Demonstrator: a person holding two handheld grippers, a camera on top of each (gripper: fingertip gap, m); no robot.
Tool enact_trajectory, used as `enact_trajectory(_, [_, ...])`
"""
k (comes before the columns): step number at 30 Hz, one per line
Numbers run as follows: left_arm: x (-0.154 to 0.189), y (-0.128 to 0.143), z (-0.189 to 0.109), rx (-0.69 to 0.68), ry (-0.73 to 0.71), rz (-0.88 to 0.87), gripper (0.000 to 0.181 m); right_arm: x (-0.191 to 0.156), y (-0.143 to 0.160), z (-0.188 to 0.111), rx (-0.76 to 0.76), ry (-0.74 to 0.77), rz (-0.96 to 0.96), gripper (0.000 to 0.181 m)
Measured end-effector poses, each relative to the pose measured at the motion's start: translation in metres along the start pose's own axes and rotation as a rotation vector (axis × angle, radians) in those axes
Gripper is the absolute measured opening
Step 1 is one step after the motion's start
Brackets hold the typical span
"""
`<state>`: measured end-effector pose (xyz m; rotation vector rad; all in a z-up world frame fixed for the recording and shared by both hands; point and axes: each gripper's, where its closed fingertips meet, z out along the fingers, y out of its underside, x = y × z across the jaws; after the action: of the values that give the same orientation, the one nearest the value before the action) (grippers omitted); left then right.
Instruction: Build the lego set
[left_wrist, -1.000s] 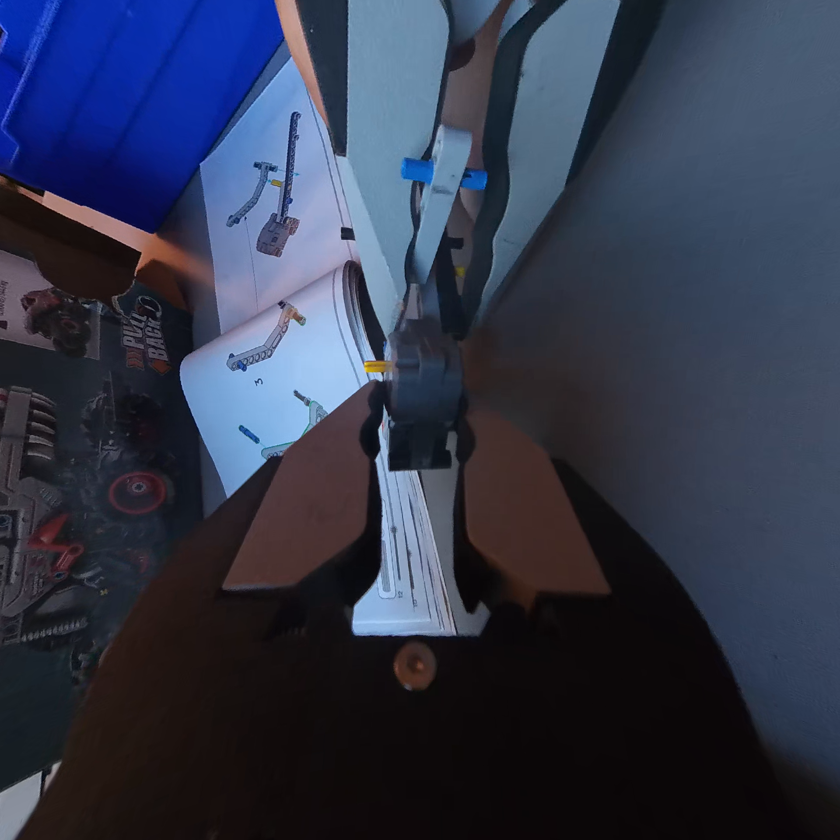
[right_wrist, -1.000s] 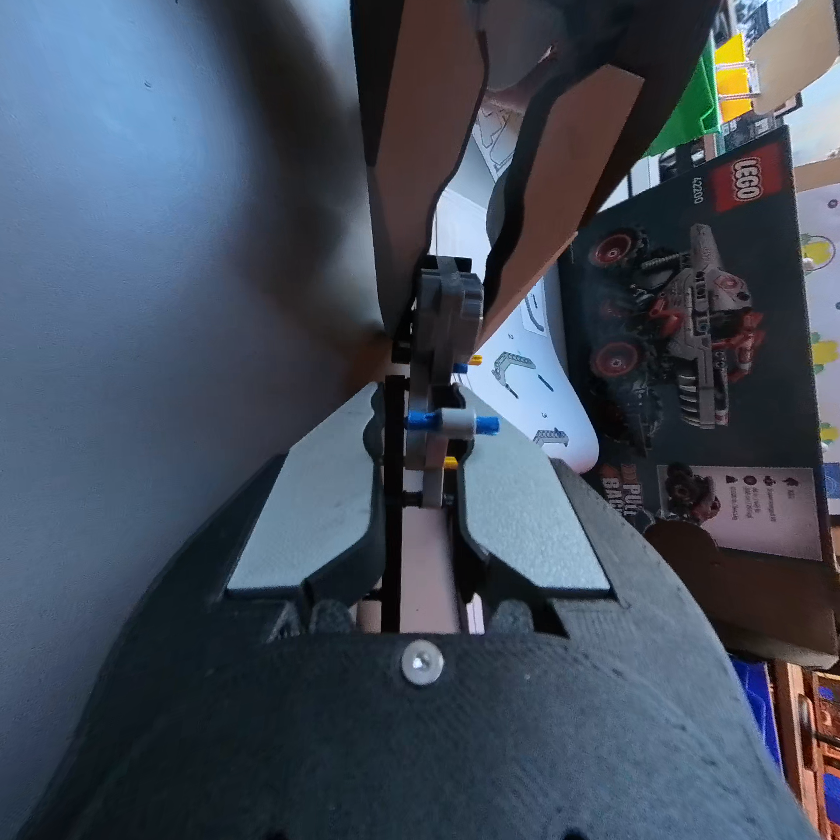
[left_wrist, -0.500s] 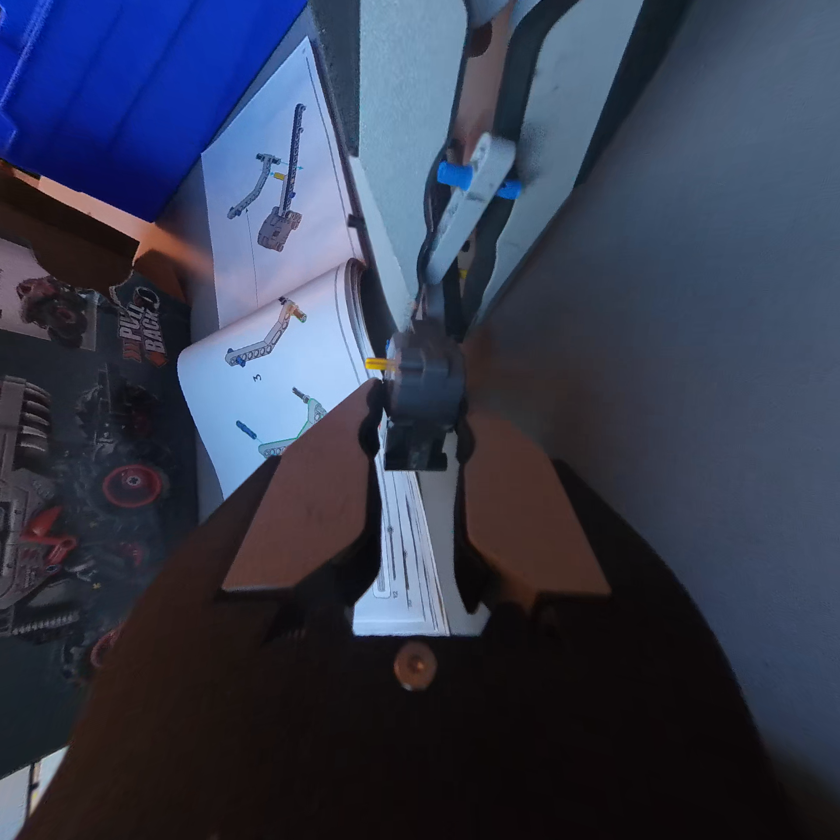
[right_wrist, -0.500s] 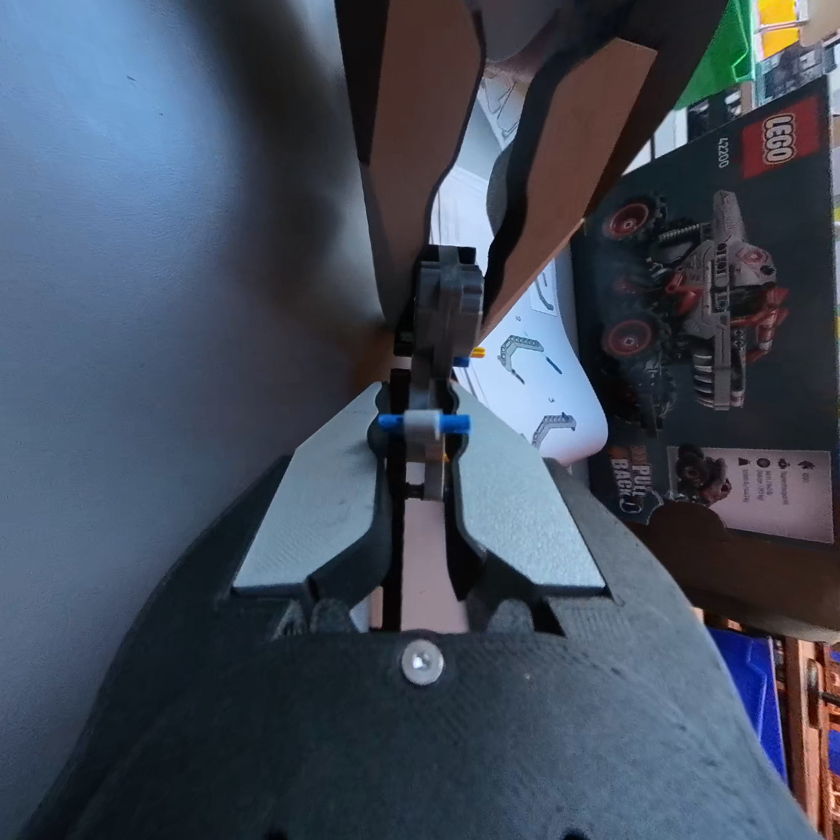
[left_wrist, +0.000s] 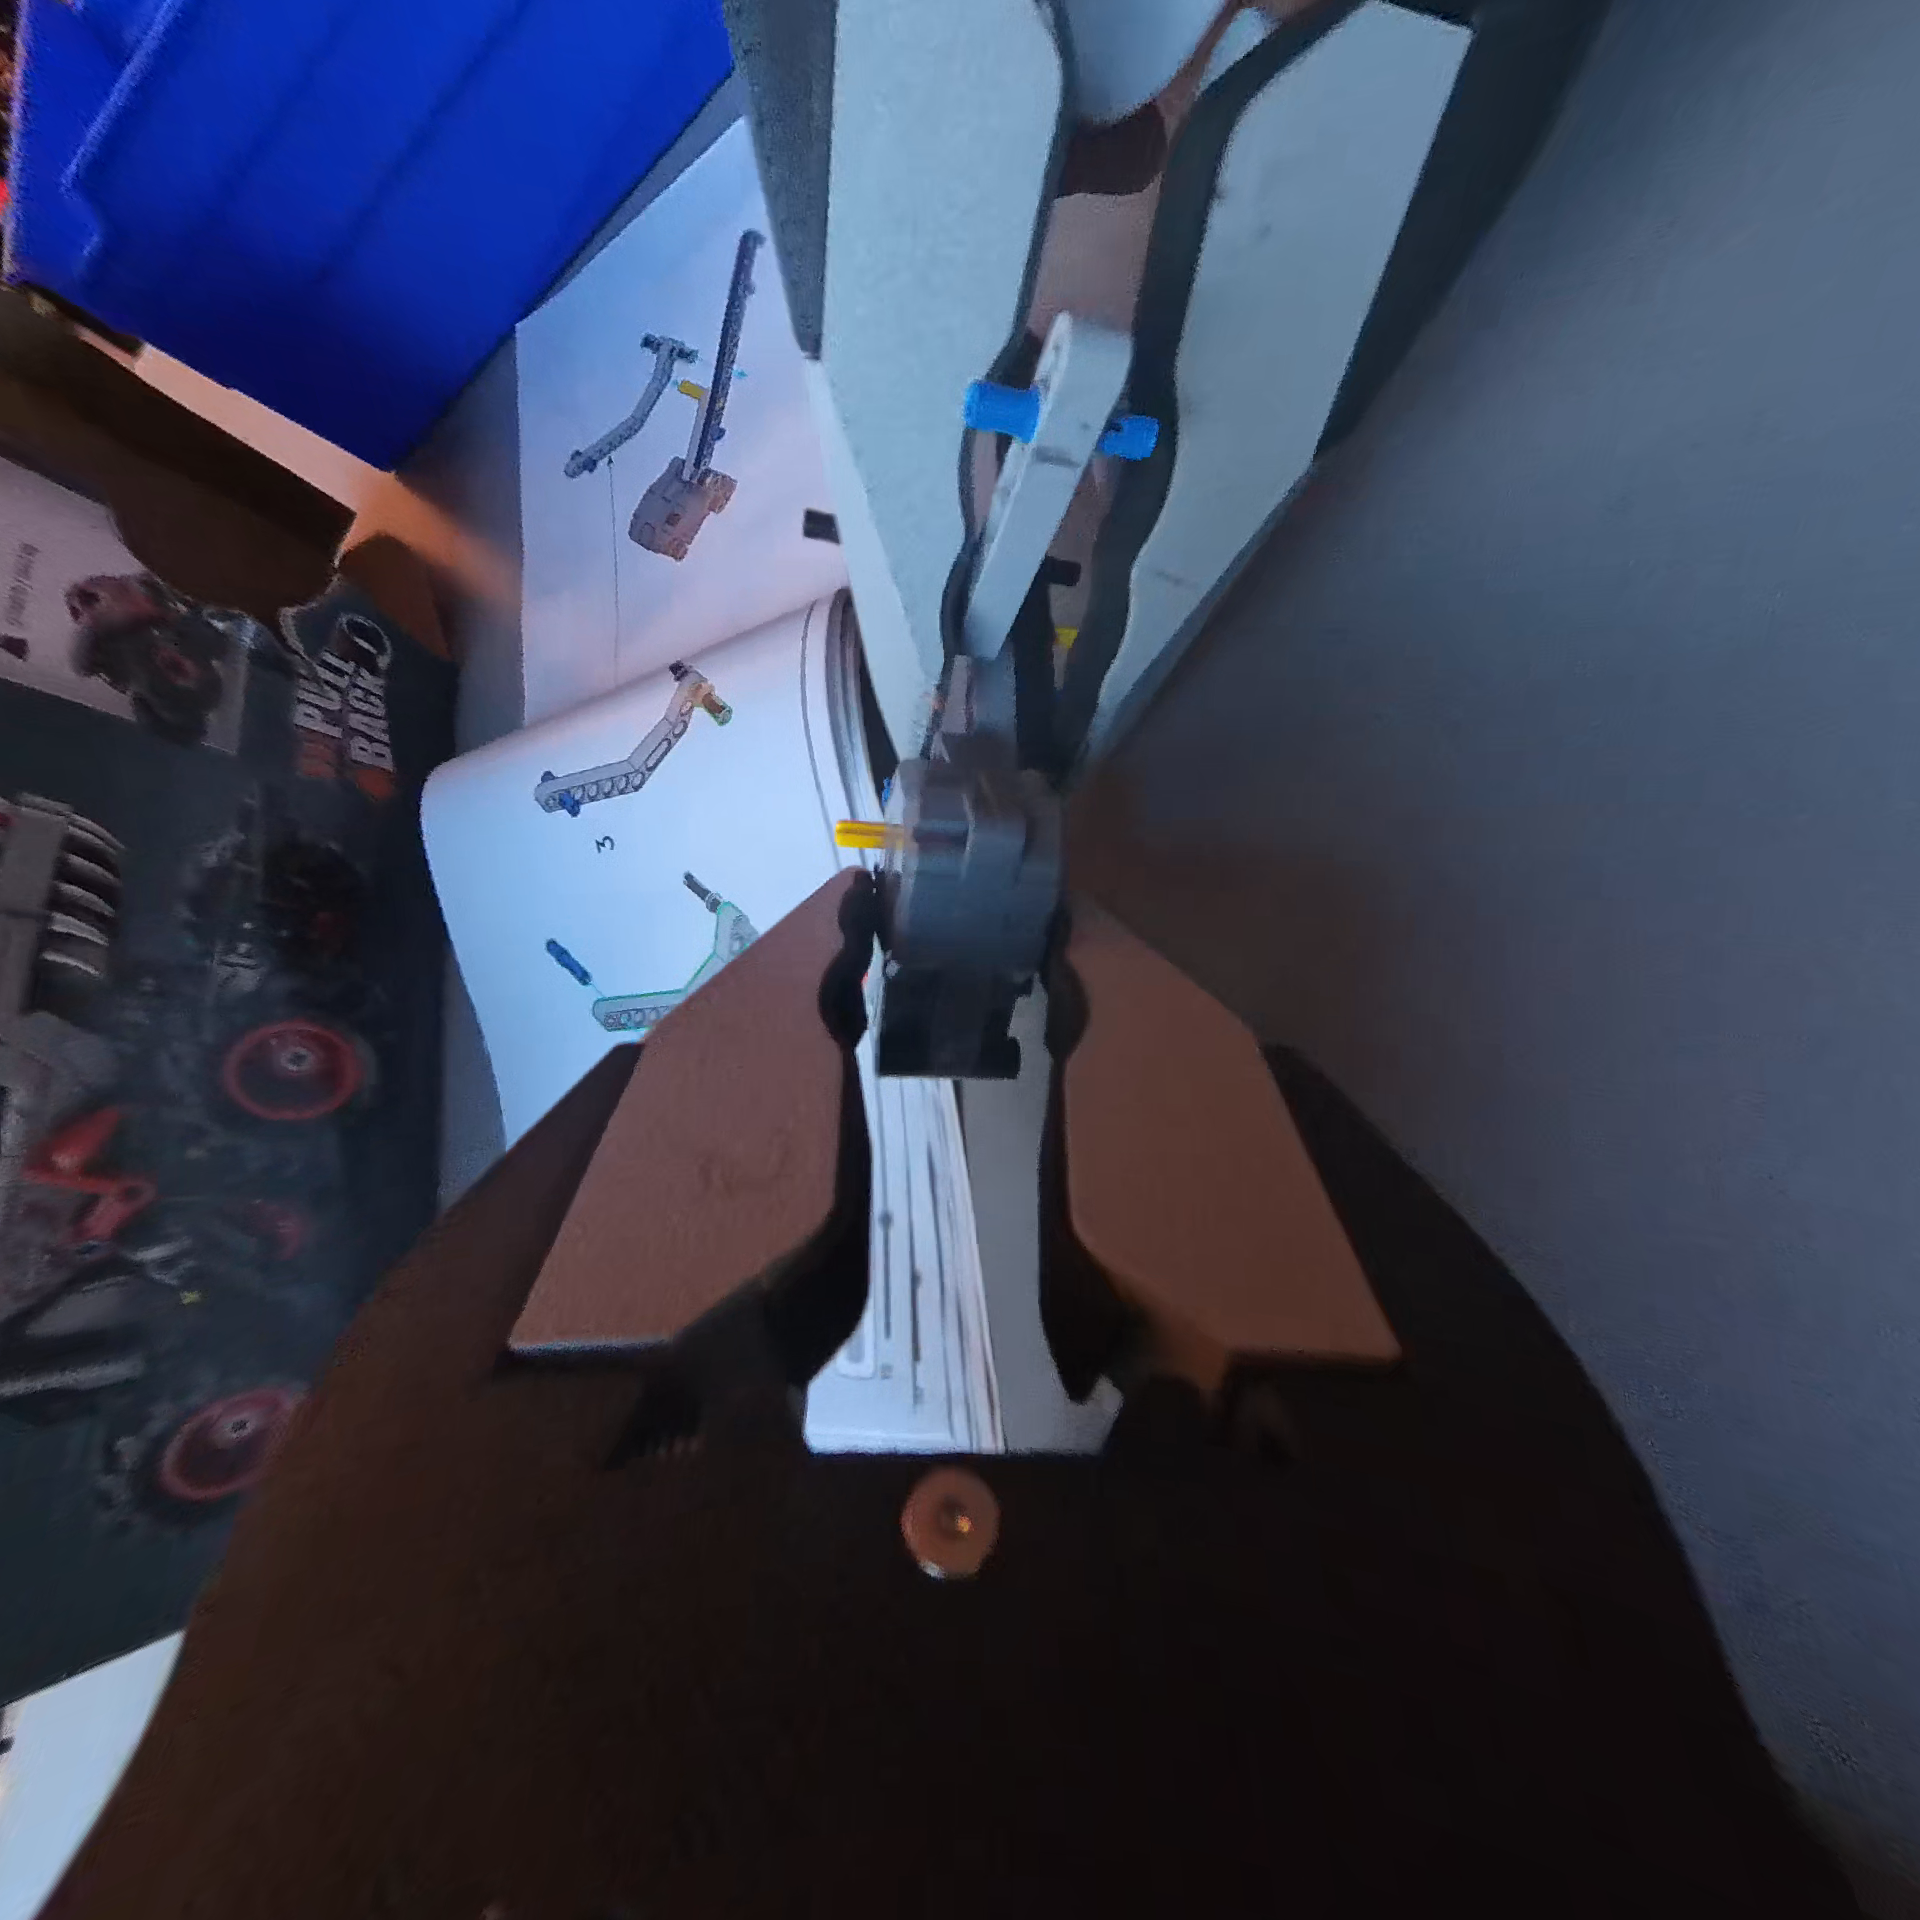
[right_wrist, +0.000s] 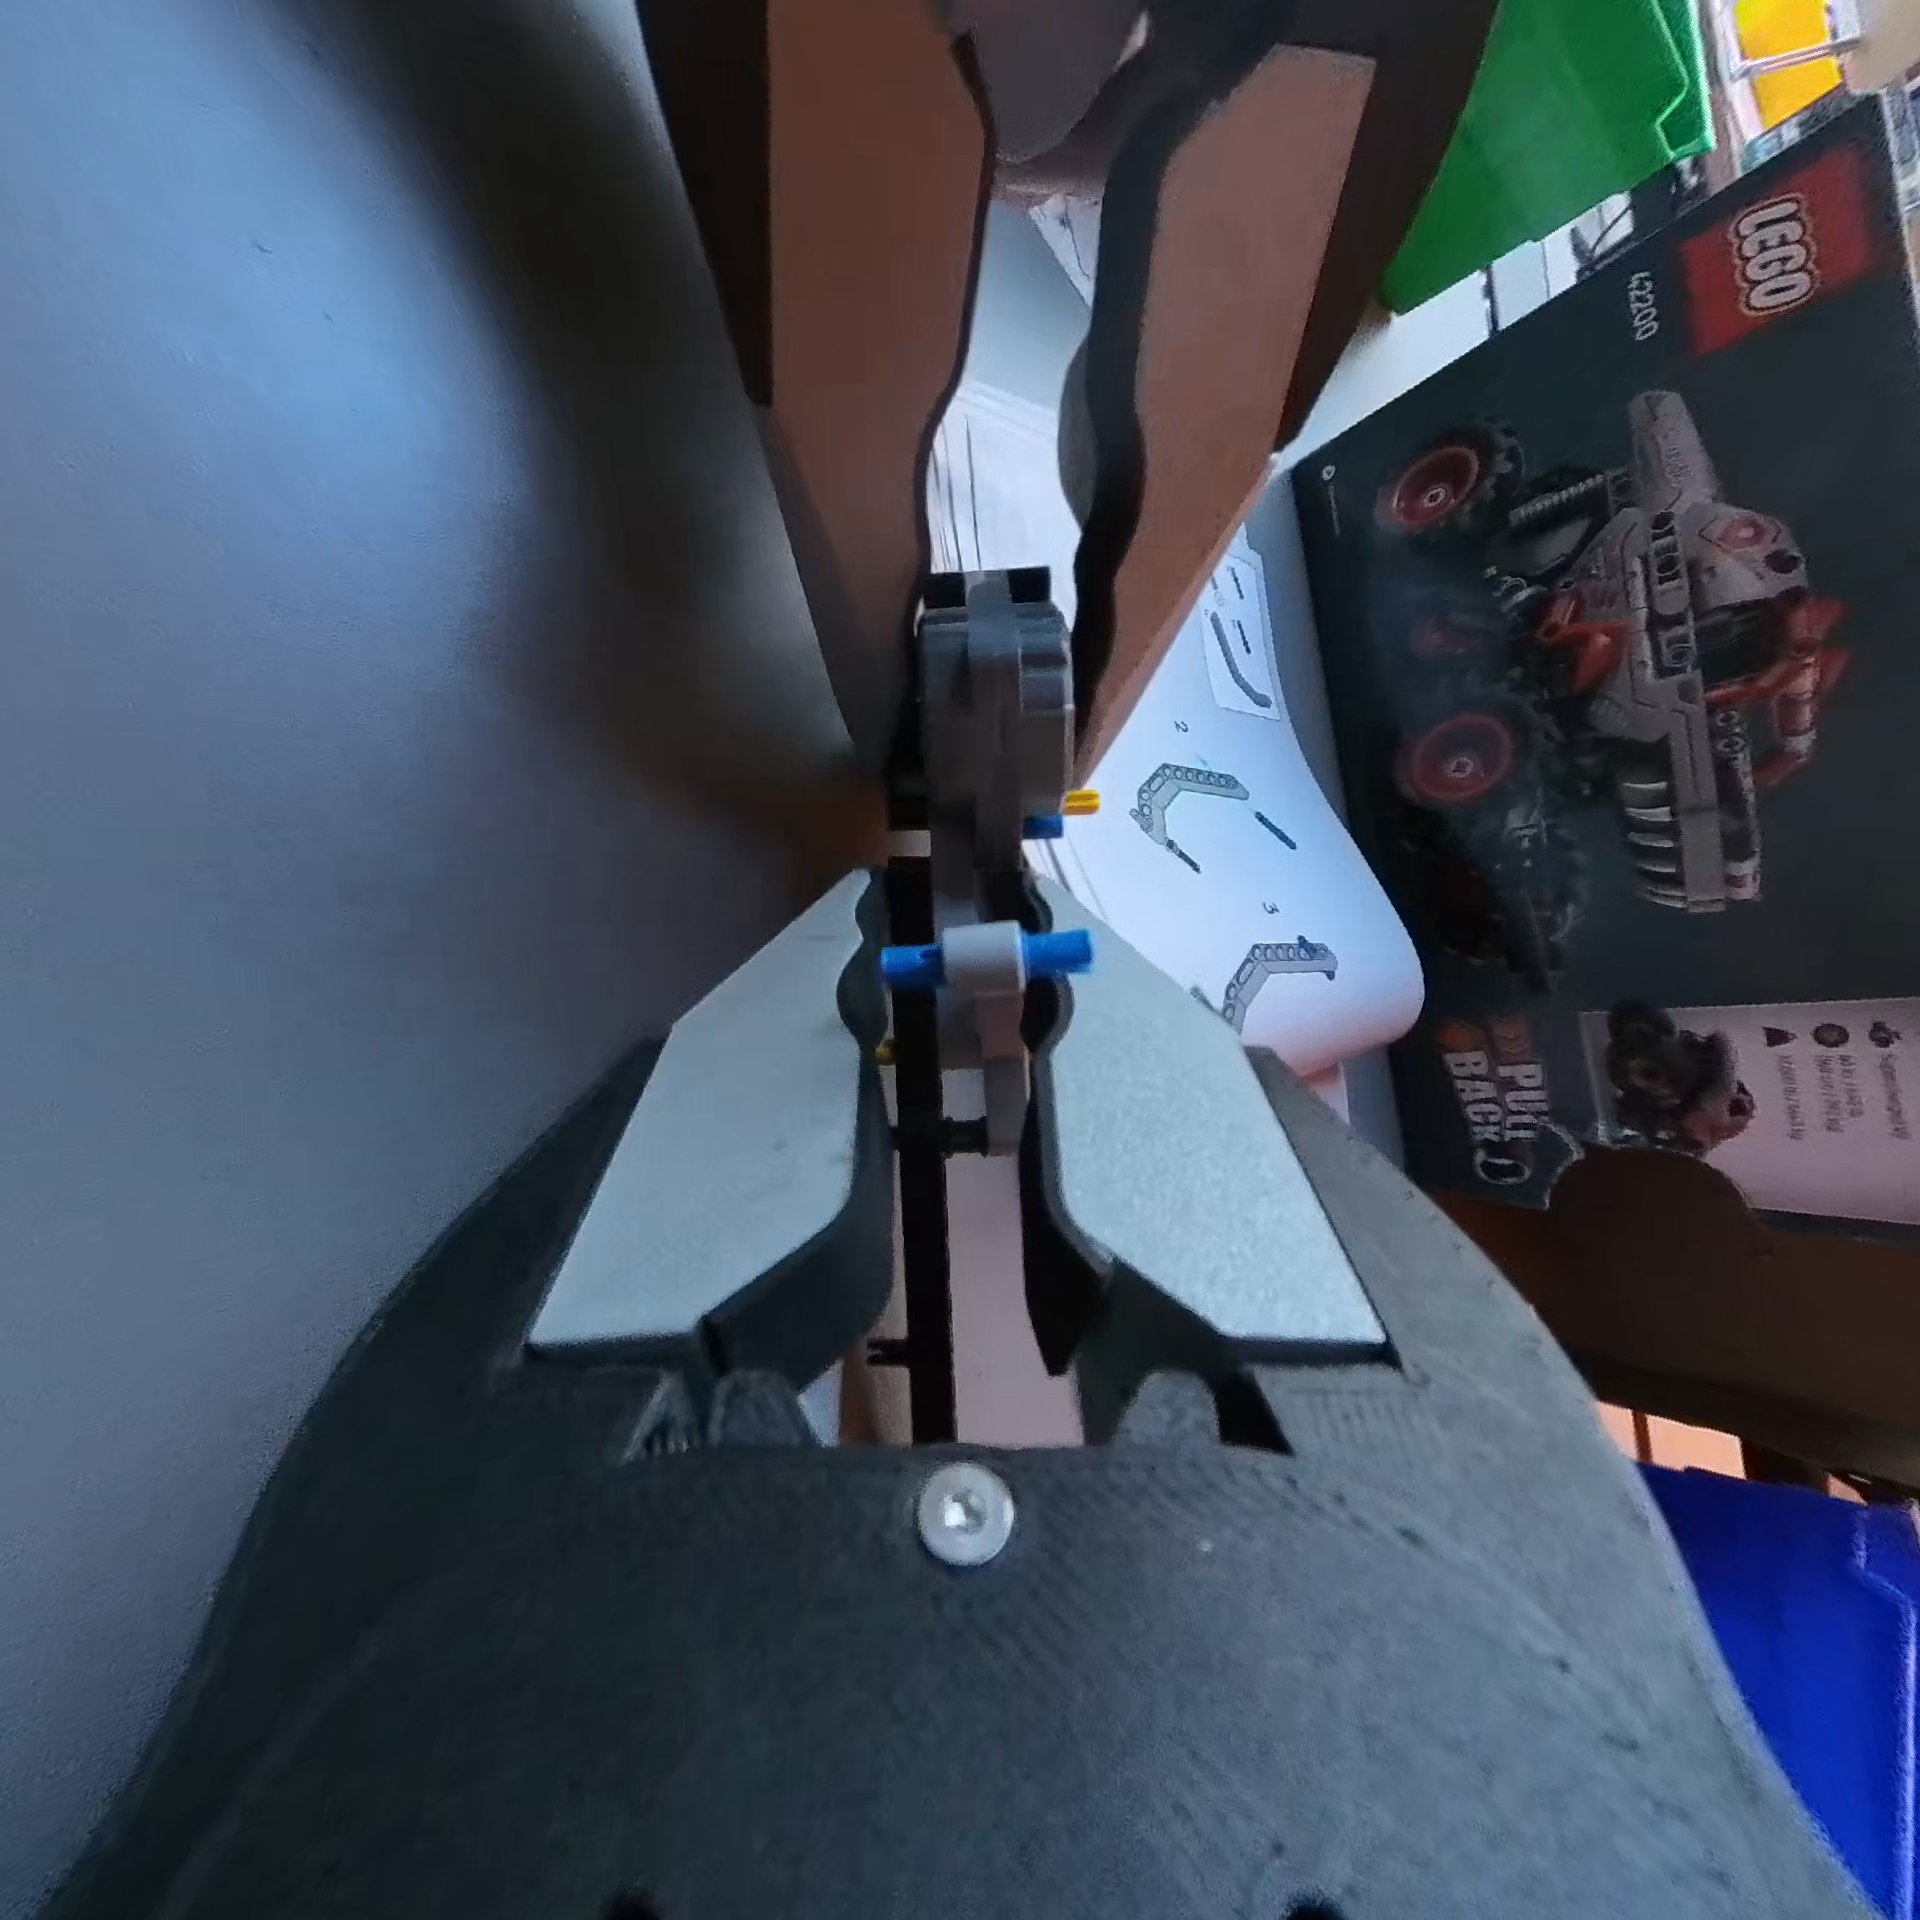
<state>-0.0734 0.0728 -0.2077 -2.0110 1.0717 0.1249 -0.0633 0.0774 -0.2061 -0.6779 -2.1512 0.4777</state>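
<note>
My left gripper (left_wrist: 961, 935), with brown fingers, is shut on a dark grey motor block (left_wrist: 971, 883) with a yellow axle (left_wrist: 862, 831) sticking out of its left side. My right gripper (right_wrist: 951, 904), with grey fingers, faces it tip to tip and is shut on a beam assembly: a long black beam (right_wrist: 925, 1195) and a light grey bent beam (right_wrist: 982, 977) with a blue pin (right_wrist: 1060, 948) through it. The beams meet the motor block (right_wrist: 992, 717). The grey beam (left_wrist: 1049, 457) also shows in the left wrist view. Both parts are held above the grey table (left_wrist: 1558, 727).
An open instruction booklet (left_wrist: 644, 831) lies under the grippers, and shows in the right wrist view too (right_wrist: 1247, 831). The dark set box (right_wrist: 1662, 675) lies beside it. A blue bin (left_wrist: 312, 156) and a green bin (right_wrist: 1538, 135) stand further out. Less than 4 cm separates the two grippers' tips.
Both grippers keep their hold. The light grey beam has swung a little to the right against the motor block, and both views have shifted slightly over the booklet and box.
</note>
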Motion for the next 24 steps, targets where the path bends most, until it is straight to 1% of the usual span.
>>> enact_trajectory(3, [-0.001, 0.002, -0.001, 0.005, 0.004, -0.009, 0.030, 0.002, -0.002, 0.001, 0.029, 0.040, 0.008, 0.024])
enact_trajectory(4, [-0.002, 0.002, -0.001, 0.007, 0.005, -0.008, 0.030, 0.002, -0.002, 0.000, 0.032, 0.048, 0.008, 0.028])
enact_trajectory(5, [-0.004, 0.004, -0.002, 0.000, -0.002, -0.008, 0.030, 0.006, 0.000, -0.003, 0.024, 0.071, 0.009, 0.044])
enact_trajectory(6, [-0.005, 0.006, -0.002, -0.005, -0.008, -0.004, 0.030, 0.010, 0.002, -0.007, 0.026, 0.099, 0.012, 0.050])
enact_trajectory(8, [-0.006, 0.006, -0.002, 0.004, -0.004, 0.001, 0.030, 0.015, -0.001, -0.019, 0.082, 0.126, 0.034, 0.047])
enact_trajectory(10, [-0.006, 0.006, -0.002, 0.010, 0.003, -0.001, 0.030, 0.017, 0.000, -0.026, 0.116, 0.121, 0.067, 0.042])
enact_trajectory(12, [-0.005, 0.006, -0.002, 0.020, 0.010, 0.010, 0.030, 0.016, 0.006, -0.025, 0.103, 0.101, 0.079, 0.039])
enact_trajectory(15, [-0.005, 0.007, -0.004, 0.049, 0.011, 0.075, 0.030, 0.010, 0.010, -0.020, 0.079, 0.085, 0.028, 0.037])
enact_trajectory(20, [-0.006, 0.008, -0.004, 0.067, 0.030, 0.061, 0.030, 0.006, 0.015, -0.016, 0.057, 0.084, -0.020, 0.027])
enact_trajectory(22, [-0.005, 0.008, -0.005, 0.071, 0.031, 0.065, 0.030, 0.009, 0.017, -0.017, 0.050, 0.097, -0.023, 0.027])
enact_trajectory(24, [-0.005, 0.008, -0.005, 0.072, 0.029, 0.077, 0.030, 0.011, 0.018, -0.017, 0.052, 0.106, -0.028, 0.036])
